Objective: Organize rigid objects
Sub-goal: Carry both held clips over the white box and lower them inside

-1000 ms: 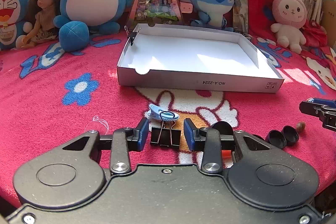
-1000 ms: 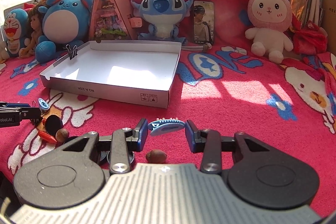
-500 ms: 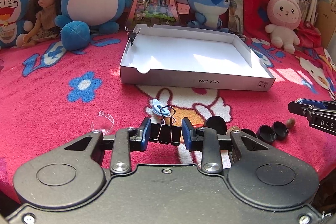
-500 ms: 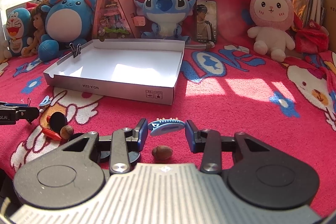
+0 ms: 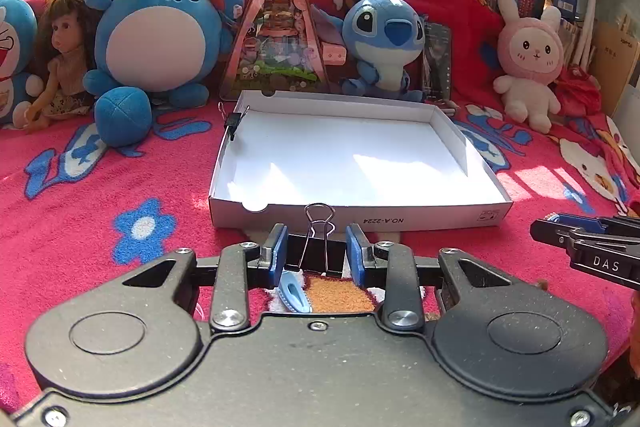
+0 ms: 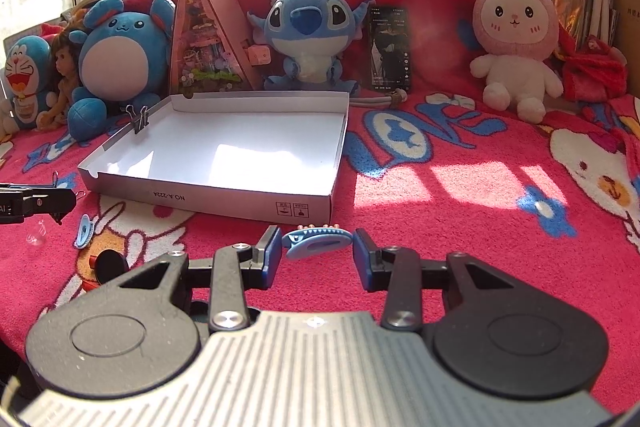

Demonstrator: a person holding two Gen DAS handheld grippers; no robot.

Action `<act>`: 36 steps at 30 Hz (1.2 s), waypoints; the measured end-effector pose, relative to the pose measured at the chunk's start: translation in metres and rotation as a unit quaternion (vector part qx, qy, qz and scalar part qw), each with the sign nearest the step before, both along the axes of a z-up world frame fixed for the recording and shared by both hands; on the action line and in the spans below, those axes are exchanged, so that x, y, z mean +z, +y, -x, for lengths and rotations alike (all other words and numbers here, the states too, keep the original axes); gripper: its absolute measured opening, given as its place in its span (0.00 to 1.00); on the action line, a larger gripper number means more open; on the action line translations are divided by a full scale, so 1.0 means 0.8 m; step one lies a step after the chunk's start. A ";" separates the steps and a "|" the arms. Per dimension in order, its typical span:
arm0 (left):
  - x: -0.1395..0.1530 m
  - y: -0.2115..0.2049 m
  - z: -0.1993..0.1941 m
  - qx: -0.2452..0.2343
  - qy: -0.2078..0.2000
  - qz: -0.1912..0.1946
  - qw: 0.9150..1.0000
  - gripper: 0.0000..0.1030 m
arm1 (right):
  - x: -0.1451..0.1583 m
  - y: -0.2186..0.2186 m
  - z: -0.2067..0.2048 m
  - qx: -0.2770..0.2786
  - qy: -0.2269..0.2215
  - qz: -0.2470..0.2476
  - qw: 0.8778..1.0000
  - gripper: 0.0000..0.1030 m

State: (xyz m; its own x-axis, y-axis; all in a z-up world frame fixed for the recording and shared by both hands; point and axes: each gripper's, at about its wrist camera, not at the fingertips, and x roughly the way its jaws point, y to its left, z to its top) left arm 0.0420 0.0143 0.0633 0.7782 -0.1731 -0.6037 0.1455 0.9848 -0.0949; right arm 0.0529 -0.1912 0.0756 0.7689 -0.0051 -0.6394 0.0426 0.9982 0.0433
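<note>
My left gripper [image 5: 316, 254] is shut on a black binder clip [image 5: 316, 251] and holds it above the red blanket, just in front of the white shallow box [image 5: 352, 215]. A small blue hair clip [image 5: 294, 293] lies on the blanket below it. My right gripper [image 6: 316, 254] holds a blue shark-shaped hair clip [image 6: 316, 245] between its fingers, near the box's front right corner [image 6: 304, 207]. Another binder clip [image 6: 138, 117] is clamped on the box's left wall. The left gripper's tip [image 6: 36, 205] shows at the left edge of the right wrist view.
Plush toys, a doll and a triangular pink display line the back of the blanket. A small blue clip [image 6: 85, 229], a black round cap [image 6: 110, 263] and a clear plastic piece [image 6: 36, 235] lie at the left. The right gripper [image 5: 588, 243] shows at the left wrist view's right edge.
My left gripper closed on the black binder clip and lifted it forward toward the box. My right gripper rose and moved toward the box with the shark clip.
</note>
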 end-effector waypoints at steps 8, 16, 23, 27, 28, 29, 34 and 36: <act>0.022 -0.005 -0.058 -0.001 -0.006 0.001 1.000 0.29 | 0.008 0.001 -0.042 -0.005 0.010 -0.031 0.999 0.44; 0.018 -0.016 -0.127 0.000 0.025 0.012 1.000 0.29 | 0.004 0.000 -0.099 -0.006 0.040 -0.076 0.996 0.44; -0.004 -0.026 -0.187 0.011 0.054 -0.002 0.998 0.29 | -0.004 0.002 -0.158 -0.013 0.076 -0.093 0.993 0.44; -0.012 -0.032 -0.216 0.018 0.071 -0.006 0.997 0.29 | -0.007 0.004 -0.191 -0.022 0.092 -0.089 0.991 0.44; -0.014 -0.033 -0.221 0.020 0.072 -0.009 0.997 0.29 | -0.009 0.005 -0.199 -0.024 0.097 -0.090 0.991 0.44; -0.016 -0.036 -0.226 0.021 0.074 -0.014 0.997 0.29 | -0.012 0.006 -0.206 -0.026 0.102 -0.090 0.990 0.44; -0.031 -0.044 -0.254 0.028 0.097 -0.035 0.994 0.29 | -0.029 0.012 -0.239 -0.034 0.130 -0.078 0.988 0.44; -0.037 -0.044 -0.267 0.036 0.111 -0.041 0.992 0.29 | -0.035 0.012 -0.254 -0.043 0.141 -0.071 0.987 0.44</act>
State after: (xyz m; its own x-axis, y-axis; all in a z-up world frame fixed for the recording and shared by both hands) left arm 0.2558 -0.0213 0.0335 0.6335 -0.0662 -0.7709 0.0596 0.9976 -0.0366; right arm 0.2558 -0.1818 0.0473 0.5618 0.0434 -0.8262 0.1568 0.9749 0.1579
